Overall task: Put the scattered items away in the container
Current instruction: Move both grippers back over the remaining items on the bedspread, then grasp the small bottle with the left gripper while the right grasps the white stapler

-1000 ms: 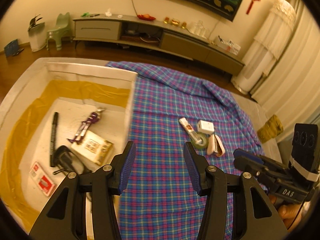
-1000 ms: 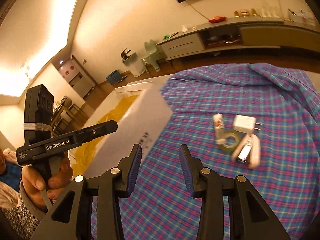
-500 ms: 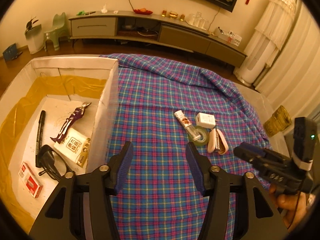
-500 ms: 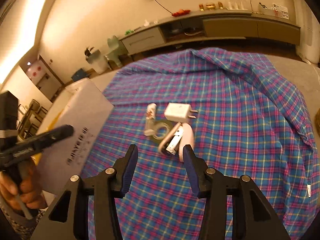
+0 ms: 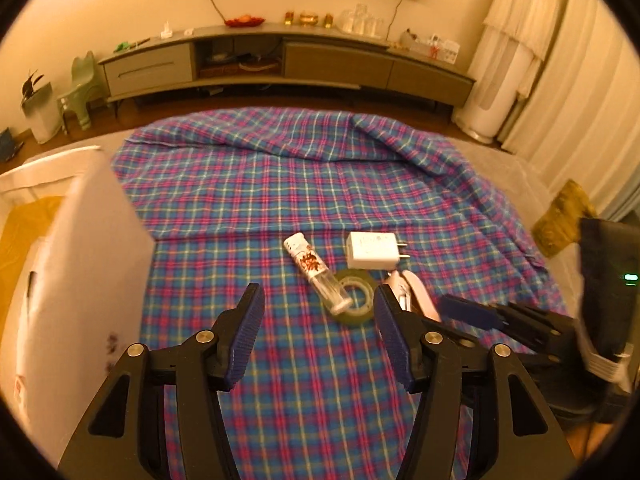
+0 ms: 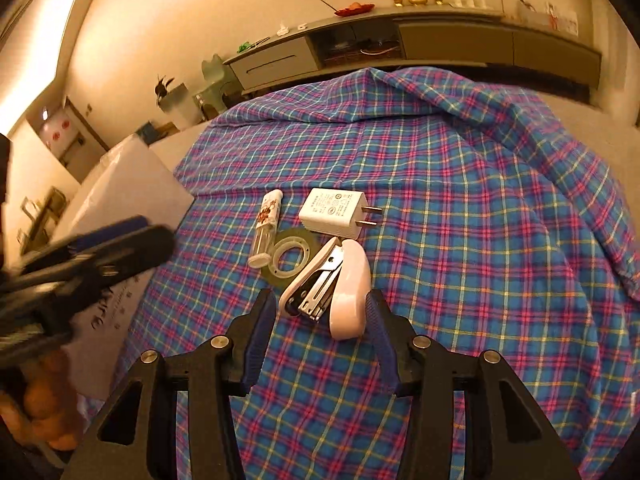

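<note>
- Stapler (image 6: 344, 284), pink-white and hinged open, lies low of centre in the right wrist view, its near end between your right gripper's (image 6: 320, 312) jaws. The pads sit narrow around it, and none looks pressed on.
- Closing there could go wrong: the rounded top may slide off one pad, or the open hinge may snap shut and twist the stapler out of line.
- Tape roll (image 6: 290, 256) touches the stapler's far end, with the small bottle (image 6: 266, 226) resting across its rim and the white charger (image 6: 334, 212) just behind. Lift the stapler at a slant and you may drag the roll or set the bottle rolling over the plaid cloth (image 6: 480, 200).
- Your left gripper (image 5: 318, 320) stands wide and empty, low centre of its own view, pointing steeply down at the bottle and roll. Its right finger looks close to the stapler and your other tool, so the two grippers may collide.
- White box (image 5: 80, 264), the container, stands at the left edge of the left view, well apart from the pile; mind its near wall when carrying.
</note>
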Available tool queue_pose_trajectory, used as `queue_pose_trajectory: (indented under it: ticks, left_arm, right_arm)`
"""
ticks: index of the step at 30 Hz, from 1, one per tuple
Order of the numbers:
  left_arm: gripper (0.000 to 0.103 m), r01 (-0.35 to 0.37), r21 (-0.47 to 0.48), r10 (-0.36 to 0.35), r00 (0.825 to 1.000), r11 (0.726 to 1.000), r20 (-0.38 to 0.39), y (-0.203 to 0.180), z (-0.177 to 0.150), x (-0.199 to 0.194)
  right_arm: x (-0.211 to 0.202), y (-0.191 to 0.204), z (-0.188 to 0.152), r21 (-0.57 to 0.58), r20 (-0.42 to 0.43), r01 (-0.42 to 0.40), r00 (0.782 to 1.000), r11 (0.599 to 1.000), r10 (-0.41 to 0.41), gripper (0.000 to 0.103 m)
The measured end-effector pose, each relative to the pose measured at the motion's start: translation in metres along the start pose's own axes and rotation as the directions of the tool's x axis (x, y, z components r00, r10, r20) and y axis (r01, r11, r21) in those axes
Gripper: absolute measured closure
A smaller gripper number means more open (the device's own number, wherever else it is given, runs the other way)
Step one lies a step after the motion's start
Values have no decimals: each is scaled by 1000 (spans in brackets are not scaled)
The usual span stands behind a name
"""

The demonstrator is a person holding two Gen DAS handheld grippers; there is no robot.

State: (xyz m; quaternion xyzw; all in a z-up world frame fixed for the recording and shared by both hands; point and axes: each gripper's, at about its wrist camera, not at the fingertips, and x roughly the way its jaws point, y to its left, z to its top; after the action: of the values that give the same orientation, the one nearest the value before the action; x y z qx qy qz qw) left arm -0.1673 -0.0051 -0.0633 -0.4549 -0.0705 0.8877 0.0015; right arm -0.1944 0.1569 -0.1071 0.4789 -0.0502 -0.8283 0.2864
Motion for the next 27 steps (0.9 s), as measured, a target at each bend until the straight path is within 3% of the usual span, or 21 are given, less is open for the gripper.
queue_pose_trajectory:
  ticks: [4,10,13,14,17,21,25,27]
  left_arm:
    - [43,-26,-4,26,999,1000,-22,0,12,37]
    - [42,-30,-46,27,997,999,-66,12,9,75]
    - [45,-63,-101,59,997,993,-44,30,9,72]
    - [53,-83,-110,79,996,990,-45,37,8,71]
    - [57,-73,-122,70,997,990,-27,51,5,67]
    - [58,-72,-110,70,997,991,-24,51,1,65]
    - [58,-90,-53,90,996,995,-3,38,-5,66]
    - [58,-96,-40,96,995,995,1,37,-4,67]
  right_arm:
    - [6,-14,4,51,-3,-12,1000,999,12,55]
    - [18,-7,6,-10,-16,-6,1000,1000,5,56]
    - [18,9,6,-102,-1,18,1000,995,-18,66]
    - [17,19,5,-153,11,39,999,987,-38,70]
    - [18,40,0,-258,19,69,998,964,-66,76]
    - [20,45,-4,-267,13,55,998,962,-54,75]
    - [28,37,0,-197,-4,15,1000,980,-16,58]
    - [32,33,0,-152,-15,-30,999,988,28,55]
